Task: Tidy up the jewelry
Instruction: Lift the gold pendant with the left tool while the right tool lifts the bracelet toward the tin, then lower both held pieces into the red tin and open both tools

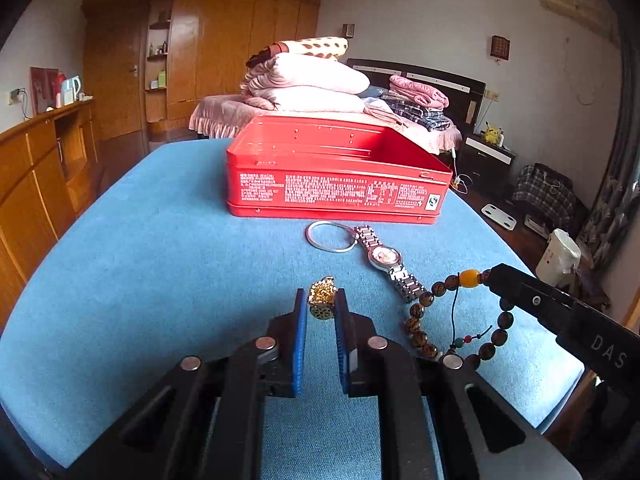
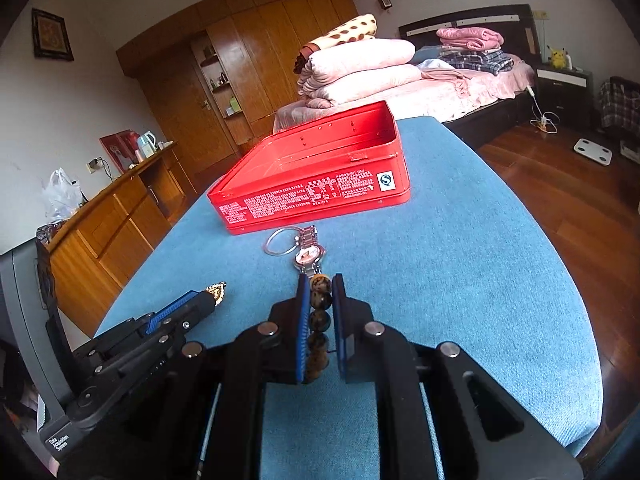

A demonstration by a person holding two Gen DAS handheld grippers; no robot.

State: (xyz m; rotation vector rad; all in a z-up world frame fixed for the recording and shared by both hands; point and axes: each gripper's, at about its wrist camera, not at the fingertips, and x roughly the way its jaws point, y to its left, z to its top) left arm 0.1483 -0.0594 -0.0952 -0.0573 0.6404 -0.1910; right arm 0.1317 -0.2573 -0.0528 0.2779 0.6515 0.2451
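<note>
The table (image 1: 140, 240) wears a blue cloth, and both grippers work near its front edge. Wide bare cloth lies to the left of the jewelry and to the right of the tin; past the table's right edge the wood floor (image 2: 560, 208) drops away.

The left gripper (image 1: 322, 304) has its blue pads closed in on the gold charm (image 1: 322, 298), which sits between the fingertips, touching both. The charm rests low, at or just above the cloth; I cannot tell whether it is lifted.

The right gripper (image 2: 320, 292) is clamped on the bead bracelet (image 2: 318, 312); a run of brown beads stands in a line between its pads. From the left view the bracelet (image 1: 452, 320) hangs as a loop from the right gripper's tip (image 1: 496, 280), its lower beads near or on the cloth, just right of the left gripper.

Beyond both grippers lies the watch (image 1: 386, 258), flat, its far end touching or overlapping the silver bangle (image 1: 330, 236). The bangle lies just in front of the red tin (image 1: 336, 176).

The tin stands open, lidless, near the middle of the table. What shows of its inside is bare red metal; its floor is mostly hidden by the near wall.
</note>
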